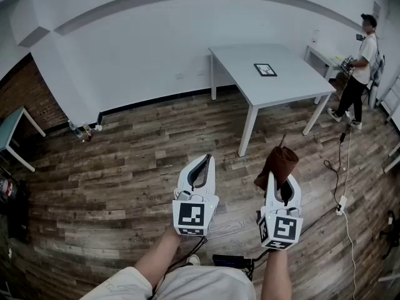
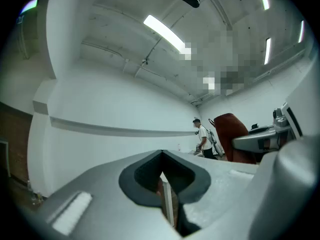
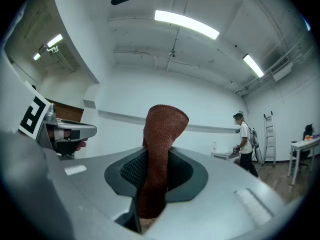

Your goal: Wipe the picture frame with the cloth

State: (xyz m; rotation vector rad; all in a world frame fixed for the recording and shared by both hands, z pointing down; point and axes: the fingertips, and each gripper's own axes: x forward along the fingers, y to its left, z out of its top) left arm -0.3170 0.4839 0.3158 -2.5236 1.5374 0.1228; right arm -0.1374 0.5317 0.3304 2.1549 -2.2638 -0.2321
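Note:
The picture frame [image 1: 265, 69], small with a dark border, lies flat on the white table [image 1: 275, 89] far ahead of me. My right gripper [image 1: 279, 175] is shut on a brown cloth [image 1: 277, 165], which stands up folded out of its jaws [image 3: 161, 154]. My left gripper [image 1: 201, 170] is shut with nothing in it; in its own view the jaws meet with only a thin slit between them [image 2: 165, 184]. Both grippers are held low over the wooden floor, well short of the table. The cloth [image 2: 233, 136] also shows at the right of the left gripper view.
A person [image 1: 358, 67] stands at the far right beside another table [image 1: 322, 56]. Cables and a power strip [image 1: 341, 205] lie on the floor to my right. A teal table [image 1: 11, 133] stands at the left edge, next to a brick wall.

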